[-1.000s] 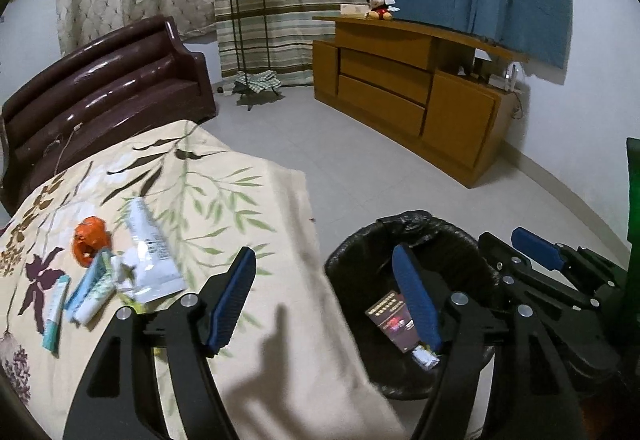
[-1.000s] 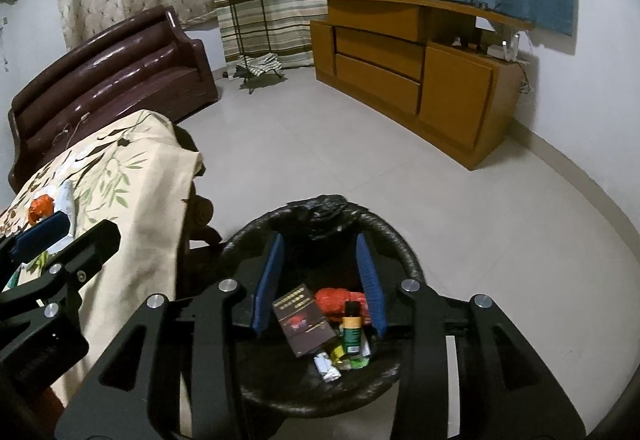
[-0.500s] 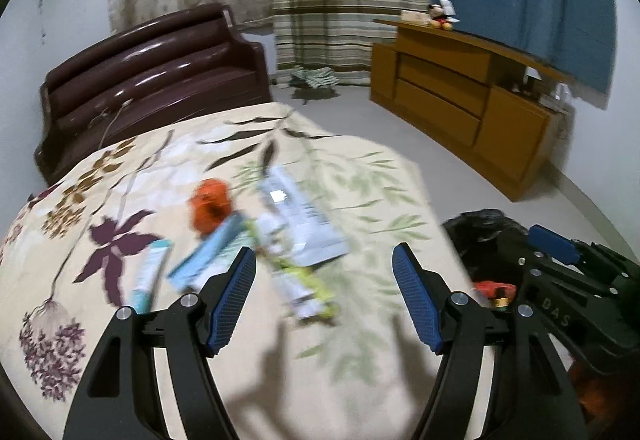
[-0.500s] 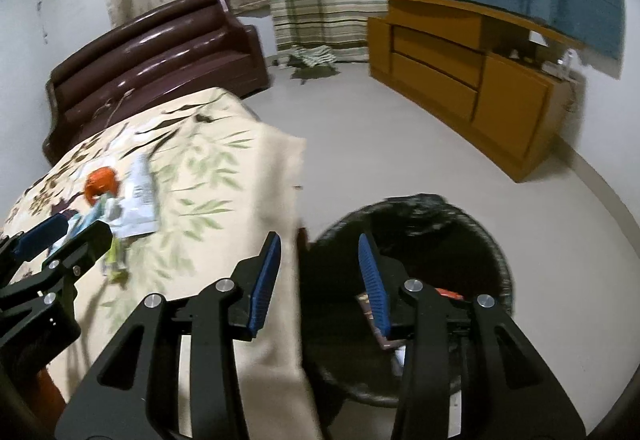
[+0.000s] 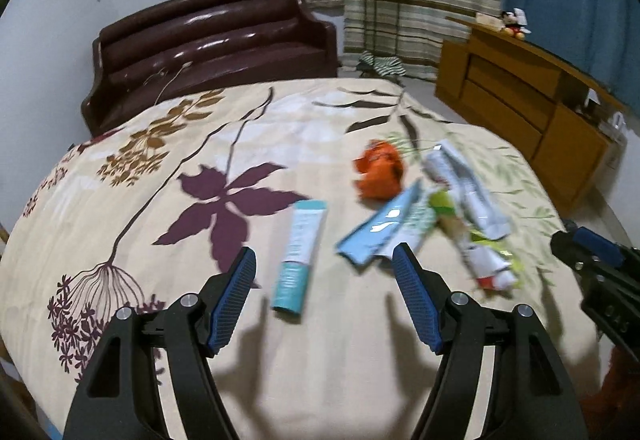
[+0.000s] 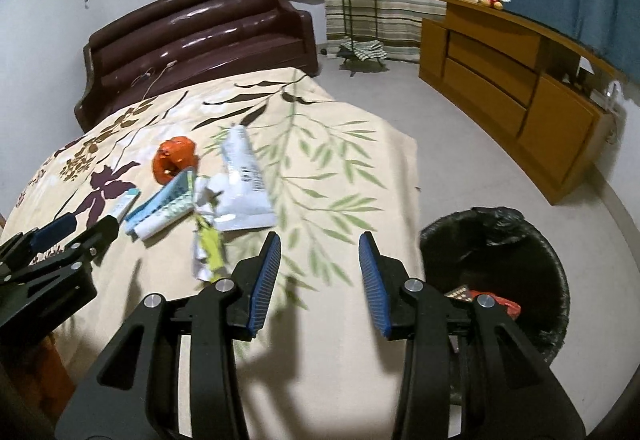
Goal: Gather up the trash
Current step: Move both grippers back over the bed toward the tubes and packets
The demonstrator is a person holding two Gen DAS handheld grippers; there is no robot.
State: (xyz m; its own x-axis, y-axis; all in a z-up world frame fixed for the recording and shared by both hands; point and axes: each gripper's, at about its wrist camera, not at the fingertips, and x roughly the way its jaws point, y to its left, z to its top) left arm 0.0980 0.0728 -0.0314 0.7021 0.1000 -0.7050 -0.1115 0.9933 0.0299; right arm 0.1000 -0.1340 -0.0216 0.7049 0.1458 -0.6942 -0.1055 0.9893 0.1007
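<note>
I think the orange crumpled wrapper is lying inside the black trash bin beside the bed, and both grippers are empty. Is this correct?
Not quite. The orange crumpled wrapper lies on the bedspread among the other trash, not inside the black trash bin; the right wrist view shows this. The left gripper and right gripper are indeed empty.

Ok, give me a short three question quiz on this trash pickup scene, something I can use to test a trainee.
1. True or false: the left gripper has its jaws clamped on the teal tube.
2. Multiple choice: the black bin stands (a) on the bedspread, (b) on the floor beside the bed, (c) on the wooden dresser.
3. Fill in: the crumpled wrapper lying on the bedspread is ____ in colour.

Key:
1. False. Both the left and the right gripper are open and hold nothing.
2. b
3. orange
</note>
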